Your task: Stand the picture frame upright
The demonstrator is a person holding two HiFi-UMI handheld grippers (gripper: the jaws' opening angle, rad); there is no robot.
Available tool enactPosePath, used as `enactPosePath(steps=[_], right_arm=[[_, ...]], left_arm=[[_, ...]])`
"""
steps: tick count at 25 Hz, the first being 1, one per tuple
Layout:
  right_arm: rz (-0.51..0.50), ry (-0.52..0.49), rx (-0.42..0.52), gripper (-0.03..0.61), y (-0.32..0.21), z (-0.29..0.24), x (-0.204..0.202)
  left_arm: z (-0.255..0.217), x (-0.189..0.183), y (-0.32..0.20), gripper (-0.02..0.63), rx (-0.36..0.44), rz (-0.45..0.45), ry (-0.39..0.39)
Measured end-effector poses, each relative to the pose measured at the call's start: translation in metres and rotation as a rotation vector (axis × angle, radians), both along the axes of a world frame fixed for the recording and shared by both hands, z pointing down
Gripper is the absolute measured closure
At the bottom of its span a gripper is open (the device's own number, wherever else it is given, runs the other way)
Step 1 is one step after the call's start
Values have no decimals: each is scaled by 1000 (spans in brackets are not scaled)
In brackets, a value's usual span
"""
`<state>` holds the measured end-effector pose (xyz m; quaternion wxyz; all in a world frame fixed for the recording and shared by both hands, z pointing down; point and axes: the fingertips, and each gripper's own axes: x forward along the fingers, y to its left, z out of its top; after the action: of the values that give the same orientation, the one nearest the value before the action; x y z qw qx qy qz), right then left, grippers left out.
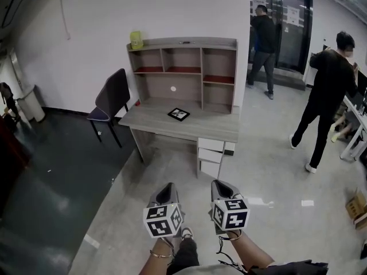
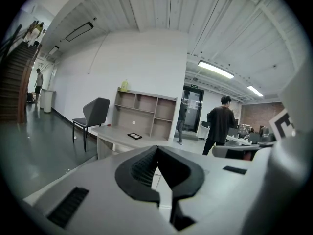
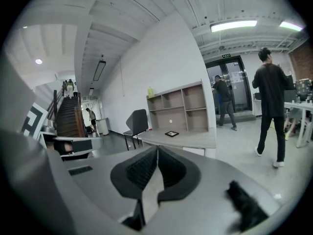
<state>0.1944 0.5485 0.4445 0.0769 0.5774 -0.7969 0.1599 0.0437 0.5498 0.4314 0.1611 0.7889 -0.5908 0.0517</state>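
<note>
A small black picture frame (image 1: 179, 114) lies flat on the top of a grey desk (image 1: 172, 126) across the room. It also shows far off as the frame (image 2: 134, 136) in the left gripper view and the frame (image 3: 171, 133) in the right gripper view. My left gripper (image 1: 167, 193) and right gripper (image 1: 222, 188) hang side by side near the bottom of the head view, well short of the desk. Both have their jaws closed together with nothing between them.
The desk carries a shelf hutch (image 1: 183, 70) with a yellow-green object (image 1: 136, 40) on top, and drawers (image 1: 210, 155) underneath. A dark chair (image 1: 110, 102) stands at its left. Two people (image 1: 324, 99) stand at the right, near glass doors (image 1: 289, 24). A cardboard box (image 1: 358, 206) sits at the right edge.
</note>
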Motion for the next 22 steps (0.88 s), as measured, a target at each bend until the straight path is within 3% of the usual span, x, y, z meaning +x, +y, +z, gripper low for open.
enactPosePath(steps=[6,22], right_arm=[[-5,9,5,546,-28,2,-8],[8,24,-2,546,-155,0,-20]], left_arm=[[7,-5,-26,601,-11,0,-7],[4,-20,-156,601,-9,6,14]])
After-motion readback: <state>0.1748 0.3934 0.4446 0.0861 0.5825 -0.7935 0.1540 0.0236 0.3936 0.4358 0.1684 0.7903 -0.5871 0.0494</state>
